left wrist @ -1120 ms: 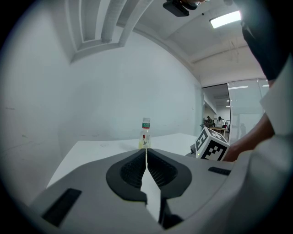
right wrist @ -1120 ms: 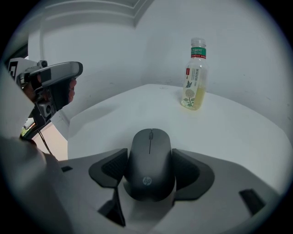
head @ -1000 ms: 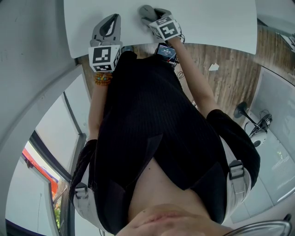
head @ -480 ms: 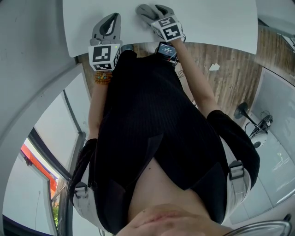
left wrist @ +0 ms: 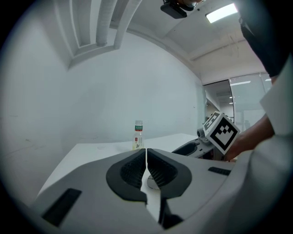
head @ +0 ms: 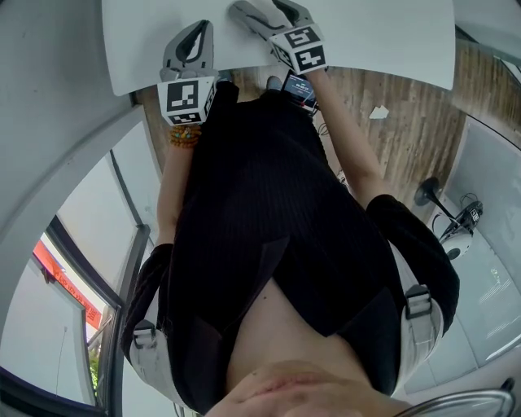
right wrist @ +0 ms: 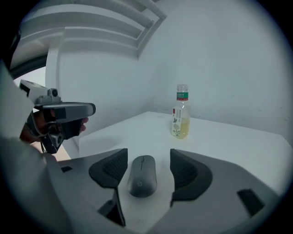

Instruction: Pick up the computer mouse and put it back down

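Note:
A dark grey computer mouse [right wrist: 142, 176] lies flat on the white table [right wrist: 229, 141] between the two jaws of my right gripper [right wrist: 146, 161], which is open; both pads stand a little off its sides. In the head view the right gripper [head: 262, 11] reaches over the table's near part and hides the mouse. My left gripper [head: 189, 42] rests at the table's near edge with its jaws shut on nothing [left wrist: 146, 157]. From the left gripper view, the right gripper [left wrist: 194, 147] is low at the right.
A small bottle of yellowish drink [right wrist: 181, 118] with a white cap stands upright farther back on the table, also in the left gripper view as the bottle [left wrist: 138, 135]. White walls close the table's far side. Wooden floor [head: 391, 122] lies to the right.
My right gripper has slid forward over the table, away from the near edge. The left gripper has stayed where it was, shut.

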`<move>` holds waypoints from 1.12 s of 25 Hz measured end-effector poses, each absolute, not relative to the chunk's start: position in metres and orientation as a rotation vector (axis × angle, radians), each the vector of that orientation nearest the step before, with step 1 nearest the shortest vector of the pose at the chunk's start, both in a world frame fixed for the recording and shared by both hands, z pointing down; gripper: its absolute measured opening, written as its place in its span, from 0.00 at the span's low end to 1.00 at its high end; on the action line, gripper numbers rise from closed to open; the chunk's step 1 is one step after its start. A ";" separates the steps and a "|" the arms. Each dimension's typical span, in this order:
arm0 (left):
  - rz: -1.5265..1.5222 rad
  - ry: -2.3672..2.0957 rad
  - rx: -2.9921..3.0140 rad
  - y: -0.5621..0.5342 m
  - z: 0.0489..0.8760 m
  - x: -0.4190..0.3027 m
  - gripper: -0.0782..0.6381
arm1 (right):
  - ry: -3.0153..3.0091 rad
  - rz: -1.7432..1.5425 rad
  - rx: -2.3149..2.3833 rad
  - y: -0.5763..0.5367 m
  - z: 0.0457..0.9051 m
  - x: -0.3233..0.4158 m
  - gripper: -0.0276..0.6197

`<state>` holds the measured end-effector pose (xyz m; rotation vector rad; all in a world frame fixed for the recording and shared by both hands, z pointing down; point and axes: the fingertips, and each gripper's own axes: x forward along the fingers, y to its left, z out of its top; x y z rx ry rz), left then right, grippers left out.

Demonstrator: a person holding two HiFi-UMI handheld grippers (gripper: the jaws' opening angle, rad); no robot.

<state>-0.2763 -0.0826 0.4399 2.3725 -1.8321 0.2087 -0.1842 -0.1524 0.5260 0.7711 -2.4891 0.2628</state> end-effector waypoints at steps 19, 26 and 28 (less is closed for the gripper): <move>0.155 -2.212 2.260 -0.056 0.385 -0.187 0.14 | -2.925 -0.179 0.937 -0.090 0.393 -0.116 0.24; 0.170 -2.288 2.194 -0.048 0.387 -0.165 0.14 | -2.989 -0.190 0.920 -0.077 0.392 -0.093 0.13; 0.181 -2.302 2.178 -0.045 0.389 -0.160 0.14 | -2.984 -0.210 0.918 -0.073 0.396 -0.088 0.12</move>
